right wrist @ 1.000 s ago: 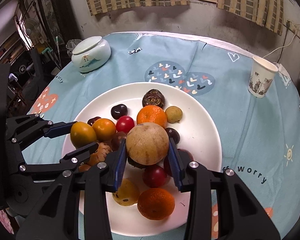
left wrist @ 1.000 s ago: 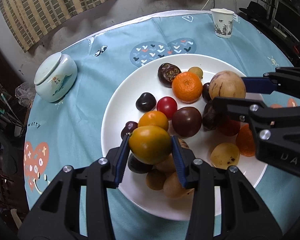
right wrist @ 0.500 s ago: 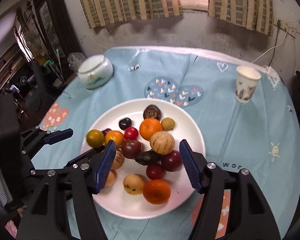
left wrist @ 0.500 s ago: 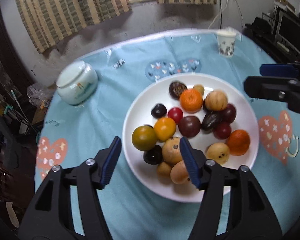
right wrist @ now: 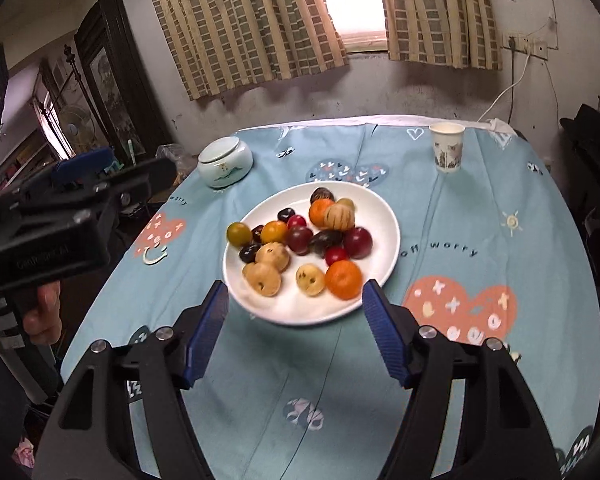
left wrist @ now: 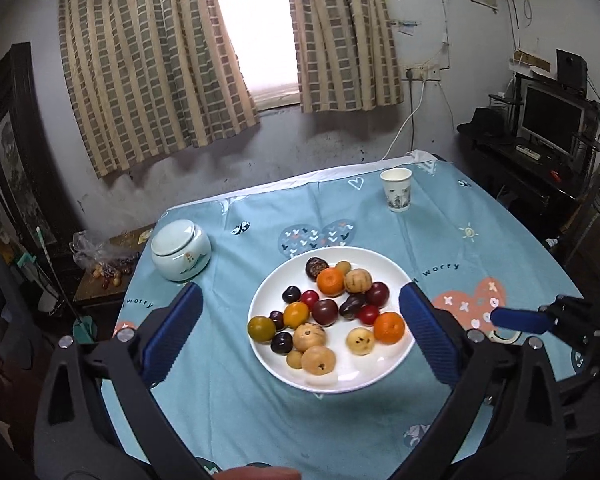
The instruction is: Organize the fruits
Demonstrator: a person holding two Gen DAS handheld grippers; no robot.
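Left wrist view: left gripper (left wrist: 300, 334) with jaws spread wide and nothing between them; they have just been opening, and the green-yellow tomato (left wrist: 261, 328) it clamped a second ago now lies at the near-left edge of the fruit pile. Right gripper (right wrist: 295, 330) likewise apart and empty, jaws just opened; the tan round fruit (right wrist: 339, 217) it held a second ago now rests beside the far orange (right wrist: 321, 212). Both grippers sit farther back from the table than a second ago, so the whole plate (left wrist: 296, 376) shows. Judgement: both fruits are delivered, and this looks like the close of the job or a pause before another pick. Plate holds every visible fruit: two oranges, red and dark tomatoes, dark plums, several tan spotted fruits, all in one loose cluster, near rim bare. Lidded jar (left wrist: 181, 249) stands well apart on the left, lid on, contents hidden. Paper cup (left wrist: 397, 190) stands upright at the far side of the tablecloth (left wrist: 236, 400); inside not visible.
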